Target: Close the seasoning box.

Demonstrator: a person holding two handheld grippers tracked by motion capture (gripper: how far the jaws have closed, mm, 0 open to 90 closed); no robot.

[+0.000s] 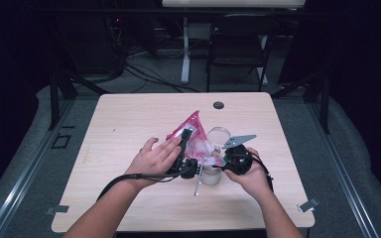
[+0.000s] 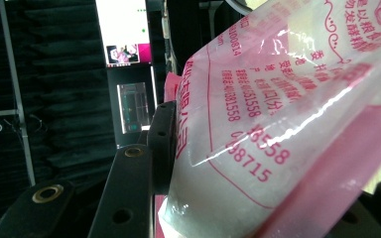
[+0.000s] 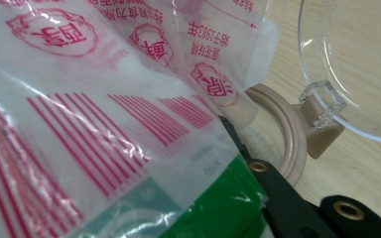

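A pale wooden table (image 1: 129,124) stands in a dark room, with a black folding chair (image 1: 238,44) and trailing cables on the floor in the upper half of the high view. Near the frame's centre, both hands meet over a pink-and-white printed plastic bag (image 1: 192,130) that rises to a peak above them. The left gripper (image 1: 184,148) lies along the bag's left edge, and in the left gripper view its jaws stand part-spread, clamped on the white-filled bag (image 2: 287,114), which bulges across the right of that frame. The right gripper (image 1: 234,159) holds the bag's lower right side; in the right gripper view the bag (image 3: 104,109) covers the left and centre, jaws pressed tight on it. Just right of the bag sits a clear jar with a beige rim (image 3: 287,134), its transparent hinged lid (image 3: 357,64) flipped open at upper right.
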